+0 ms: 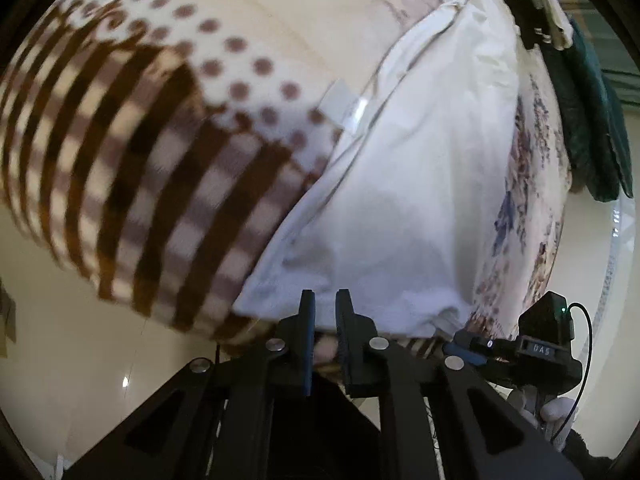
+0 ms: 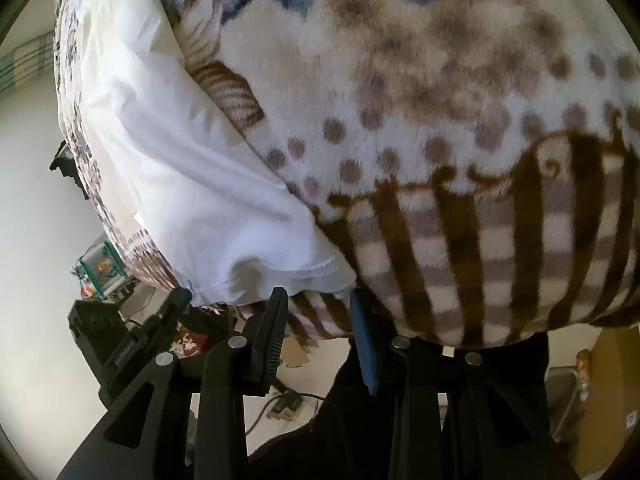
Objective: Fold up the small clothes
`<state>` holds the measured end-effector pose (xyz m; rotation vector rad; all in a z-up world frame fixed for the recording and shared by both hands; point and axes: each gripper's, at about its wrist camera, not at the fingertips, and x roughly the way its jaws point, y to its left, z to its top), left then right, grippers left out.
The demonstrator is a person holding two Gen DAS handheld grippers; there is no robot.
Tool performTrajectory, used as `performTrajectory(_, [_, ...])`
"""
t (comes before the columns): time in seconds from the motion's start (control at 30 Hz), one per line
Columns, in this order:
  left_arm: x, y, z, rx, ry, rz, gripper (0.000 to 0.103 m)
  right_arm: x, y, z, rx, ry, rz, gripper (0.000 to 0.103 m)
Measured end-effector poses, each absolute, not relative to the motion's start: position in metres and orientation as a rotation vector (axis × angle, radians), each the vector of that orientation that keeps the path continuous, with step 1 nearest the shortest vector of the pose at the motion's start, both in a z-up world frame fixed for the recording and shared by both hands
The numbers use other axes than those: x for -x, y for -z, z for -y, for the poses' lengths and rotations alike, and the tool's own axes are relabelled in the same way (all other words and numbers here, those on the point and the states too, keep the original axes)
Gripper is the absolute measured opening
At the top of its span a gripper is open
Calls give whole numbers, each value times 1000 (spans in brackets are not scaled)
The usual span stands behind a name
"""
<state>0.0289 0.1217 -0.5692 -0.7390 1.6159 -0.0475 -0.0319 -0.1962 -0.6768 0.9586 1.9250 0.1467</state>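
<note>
A white garment lies flat on a patterned blanket with brown stripes and dots. In the left wrist view my left gripper sits at the garment's near hem, its jaws a narrow gap apart with nothing between them. My right gripper also shows there at the far right. In the right wrist view the same garment lies to the left on the blanket. My right gripper is open and empty at the blanket's near edge, just right of the garment's hem corner.
Dark green cloth hangs past the blanket's far right edge. A pale floor lies below the blanket. A black box, cables and clutter sit on the floor under the edge.
</note>
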Motion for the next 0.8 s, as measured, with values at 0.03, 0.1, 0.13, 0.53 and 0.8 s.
performTrajectory(0.03, [-26,569,-123,752,43,-1617,18,33,678,198,-999,-143,-1916,34])
performTrajectory(0.1, [-22,569,-128,783,28,-1608,20,35,683,202,-1087,-121,-1896,34])
performTrajectory(0.13, [-22,572,-131,798,16,-1612,20,35,685,204,-1122,-109,-1884,34])
performTrajectory(0.53, [-24,590,-146,954,-38,-1559,19,38,665,203,-1004,-44,-1884,3])
performTrajectory(0.8, [-23,572,-154,879,-12,-1516,5,26,663,196,-977,-88,-1935,7])
